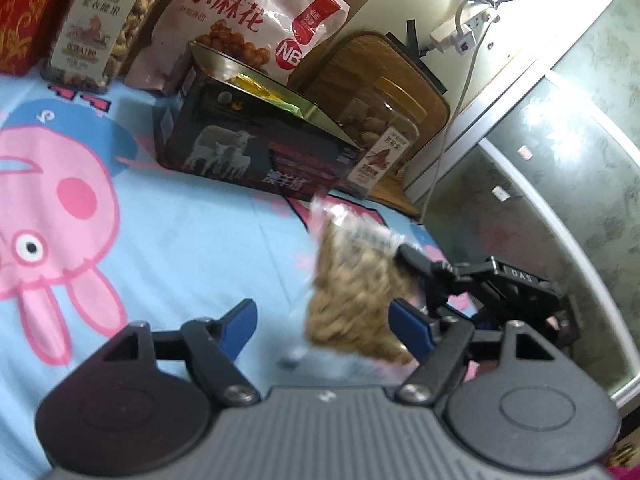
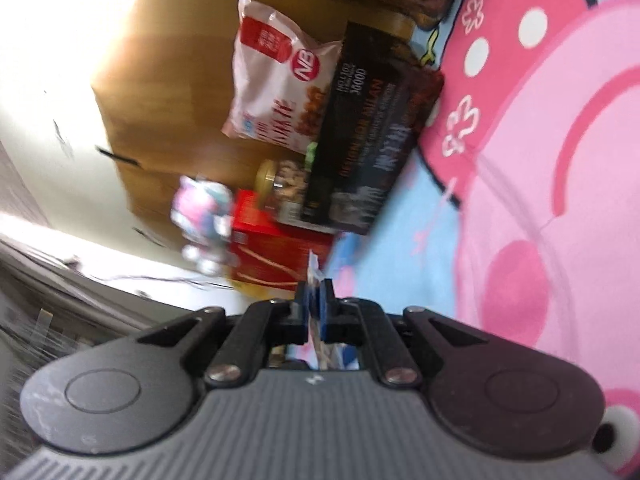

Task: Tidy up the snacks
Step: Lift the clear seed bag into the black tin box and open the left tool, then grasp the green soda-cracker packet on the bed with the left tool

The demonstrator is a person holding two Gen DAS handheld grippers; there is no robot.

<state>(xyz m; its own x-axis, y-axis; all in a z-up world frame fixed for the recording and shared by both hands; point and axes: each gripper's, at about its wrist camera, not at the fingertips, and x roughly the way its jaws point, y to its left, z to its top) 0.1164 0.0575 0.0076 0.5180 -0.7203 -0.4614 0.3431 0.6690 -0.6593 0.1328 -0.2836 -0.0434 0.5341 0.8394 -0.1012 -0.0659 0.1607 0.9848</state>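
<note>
Right tool (image 2: 316, 300) pinches snack bag (image 1: 352, 296) edge; left tool (image 1: 324, 320) spread around it

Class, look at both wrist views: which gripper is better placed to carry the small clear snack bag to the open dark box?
Right. The right gripper is shut on the small clear snack bag; the left gripper is open, gripping nothing.

Bed sheet (image 1: 192, 232) light blue with a pink cartoon pig print. Box (image 1: 256, 148) black with white sheep and red panel. Big snack bag (image 1: 248, 20) pale pink, red lettering. Small clear bag (image 1: 352, 296) of tan-brown snacks. Jar (image 1: 100, 28) white label, gold lid. Red box (image 2: 276, 248). Claw pads (image 1: 240, 320) blue, arms black.
</note>
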